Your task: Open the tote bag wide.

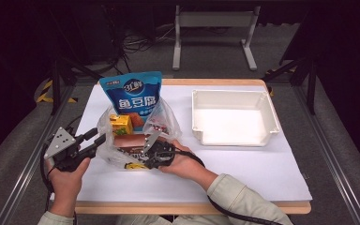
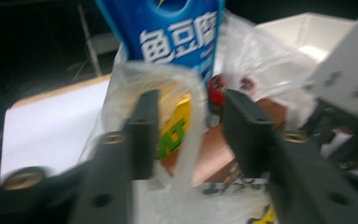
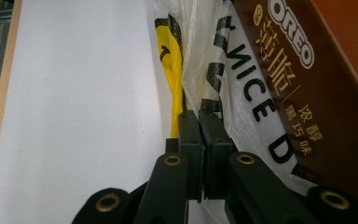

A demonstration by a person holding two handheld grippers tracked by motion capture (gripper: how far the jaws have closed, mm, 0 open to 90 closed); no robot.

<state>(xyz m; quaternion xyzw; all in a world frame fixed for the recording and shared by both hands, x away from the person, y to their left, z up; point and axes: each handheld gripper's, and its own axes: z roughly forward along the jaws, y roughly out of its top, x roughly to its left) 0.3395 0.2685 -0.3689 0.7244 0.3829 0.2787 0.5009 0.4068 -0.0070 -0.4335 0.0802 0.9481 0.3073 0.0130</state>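
Observation:
A clear plastic bag (image 1: 168, 118) lies on the white table sheet with snacks in it: an upright blue pouch (image 1: 133, 96), a yellow carton (image 1: 121, 124) and a brown Oreo box (image 1: 129, 140). My left gripper (image 1: 98, 138) is at the bag's left side. In the left gripper view its jaws (image 2: 191, 130) stand apart, and a looped bag handle (image 2: 192, 140) hangs between them without being pressed. My right gripper (image 1: 143, 161) is at the bag's near edge. In the right gripper view the right gripper (image 3: 199, 121) is shut on the printed plastic beside the Oreo box (image 3: 326, 93).
An empty white tray (image 1: 234, 117) sits on the right half of the table. The white sheet (image 1: 262, 164) is bare in front of it and to the left of the bag. Stands and cables fill the dark floor beyond the table's far edge.

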